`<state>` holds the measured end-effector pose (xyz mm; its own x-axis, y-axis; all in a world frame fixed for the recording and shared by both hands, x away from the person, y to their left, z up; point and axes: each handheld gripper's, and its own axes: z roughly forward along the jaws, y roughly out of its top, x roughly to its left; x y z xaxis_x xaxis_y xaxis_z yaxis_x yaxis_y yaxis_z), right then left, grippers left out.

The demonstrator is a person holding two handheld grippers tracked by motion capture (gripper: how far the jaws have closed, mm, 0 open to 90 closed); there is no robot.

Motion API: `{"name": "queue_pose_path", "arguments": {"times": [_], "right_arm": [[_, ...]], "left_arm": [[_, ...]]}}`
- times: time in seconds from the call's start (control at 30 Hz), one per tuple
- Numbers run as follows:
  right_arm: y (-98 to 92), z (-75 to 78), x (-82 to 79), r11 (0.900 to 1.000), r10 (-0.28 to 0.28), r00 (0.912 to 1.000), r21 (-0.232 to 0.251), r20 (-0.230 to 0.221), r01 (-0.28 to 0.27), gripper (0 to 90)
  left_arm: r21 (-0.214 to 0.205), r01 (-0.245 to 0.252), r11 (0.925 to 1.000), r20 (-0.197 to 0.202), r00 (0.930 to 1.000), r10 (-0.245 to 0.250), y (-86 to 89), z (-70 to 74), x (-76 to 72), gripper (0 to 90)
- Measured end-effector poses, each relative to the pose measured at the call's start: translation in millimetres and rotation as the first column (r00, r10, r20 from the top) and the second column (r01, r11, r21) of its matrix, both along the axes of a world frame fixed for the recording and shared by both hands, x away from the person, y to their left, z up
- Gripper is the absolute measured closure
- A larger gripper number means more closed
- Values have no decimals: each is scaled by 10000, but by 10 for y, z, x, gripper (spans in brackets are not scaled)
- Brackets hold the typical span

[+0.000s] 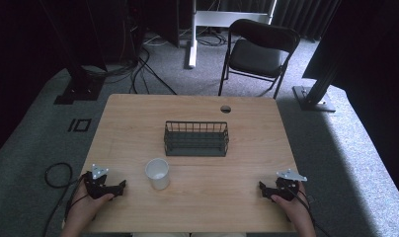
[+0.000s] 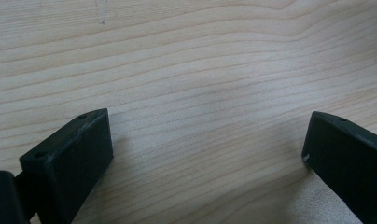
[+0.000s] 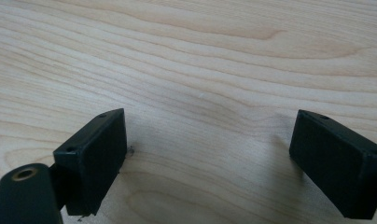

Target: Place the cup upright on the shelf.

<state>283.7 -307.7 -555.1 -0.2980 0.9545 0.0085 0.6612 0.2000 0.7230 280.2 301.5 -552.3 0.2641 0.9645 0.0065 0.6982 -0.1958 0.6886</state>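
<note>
A white cup [image 1: 157, 173] stands upright on the wooden table [image 1: 197, 108], just left of centre and near the front. Behind it sits a dark wire basket [image 1: 196, 138], which looks empty. My left gripper [image 1: 121, 186] rests on the table at the front left, held by a hand, a short way left of the cup. My right gripper [image 1: 261, 187] rests at the front right. In the left gripper view the left gripper [image 2: 207, 140] stands open over bare wood. In the right gripper view the right gripper [image 3: 210, 140] is open too, nothing between its fingers.
A round cable hole [image 1: 225, 108] sits near the table's far edge. A black folding chair [image 1: 259, 49] stands beyond the table, with metal stands and cables on the grey carpet around it. A cable loops on the floor at the left [image 1: 57, 175].
</note>
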Motion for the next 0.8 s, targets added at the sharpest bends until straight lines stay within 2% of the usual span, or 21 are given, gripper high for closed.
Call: {"name": "queue_pose_path", "arguments": {"times": [0.43,0.8], "right_arm": [[3,1,0,10000,3,10000,-31,26,-3,110],[55,11,38,9989,472,9989,-76,27,-472,111]], "left_arm": [[8,7,10000,1,10000,-7,0,0,0,21],[-3,37,10000,12,10000,-37,-1,-1,1,22]]}}
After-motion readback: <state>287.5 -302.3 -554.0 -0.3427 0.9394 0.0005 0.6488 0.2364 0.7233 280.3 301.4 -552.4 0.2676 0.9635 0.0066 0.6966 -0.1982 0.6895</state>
